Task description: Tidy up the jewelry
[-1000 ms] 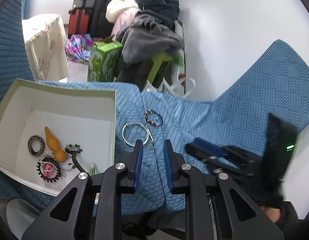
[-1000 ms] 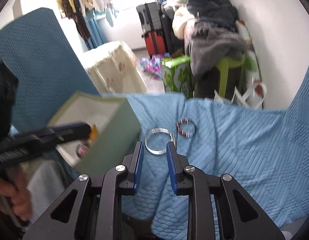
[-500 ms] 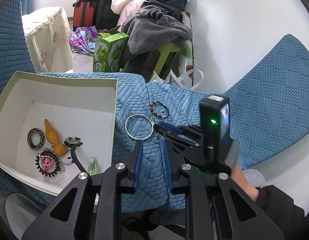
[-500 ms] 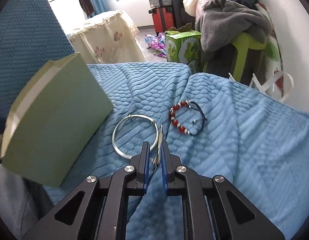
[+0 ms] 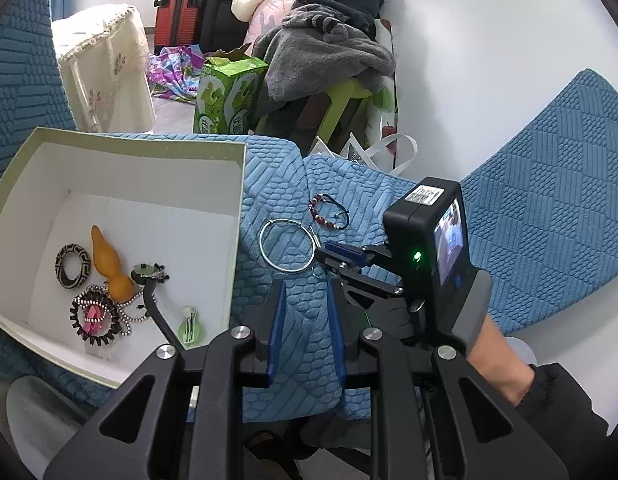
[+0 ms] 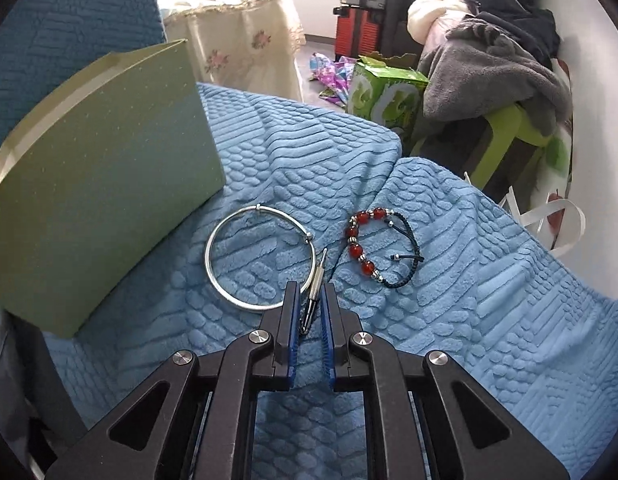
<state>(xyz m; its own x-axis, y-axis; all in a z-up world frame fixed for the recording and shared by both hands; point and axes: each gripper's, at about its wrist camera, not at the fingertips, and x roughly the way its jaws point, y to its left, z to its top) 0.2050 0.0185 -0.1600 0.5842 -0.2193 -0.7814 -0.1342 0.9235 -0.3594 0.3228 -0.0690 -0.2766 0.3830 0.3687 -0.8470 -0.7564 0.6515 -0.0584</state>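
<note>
Inspector: What has changed in the last second?

Assessor: The right tongs (image 6: 309, 304) have travelled from a raised position down to the blue quilted cover (image 6: 449, 280). Their jaws, spread at the start, have narrowed around a slim silver hairpin (image 6: 315, 280). The pin sits between the blue pads; whether both pads press on it I cannot tell.

Inspector: Is the pin off the cover?

Assessor: It looks not. Its tip points forward beside the rim of the silver bangle (image 6: 261, 256), and both appear to lie flat. The red bead bracelet (image 6: 369, 248) lies just to the right, apart from the tongs.

Inspector: The left side?

Assessor: The left tongs (image 5: 305, 328) are spread and hold nothing, hovering near the green box (image 5: 229, 148), which stands open beside the bangle. The box holds a patterned ring (image 5: 73, 266), an orange gourd charm (image 5: 109, 264), a beaded piece (image 5: 95, 314) and a green clip (image 5: 189, 326).

Inspector: Your reading for the task?

Assessor: In my judgement the approach is over and the grasp on the pin is under way. Three items remain outside the box. The risk is the thin pin slipping free, or the bangle being dragged along on lifting.
</note>
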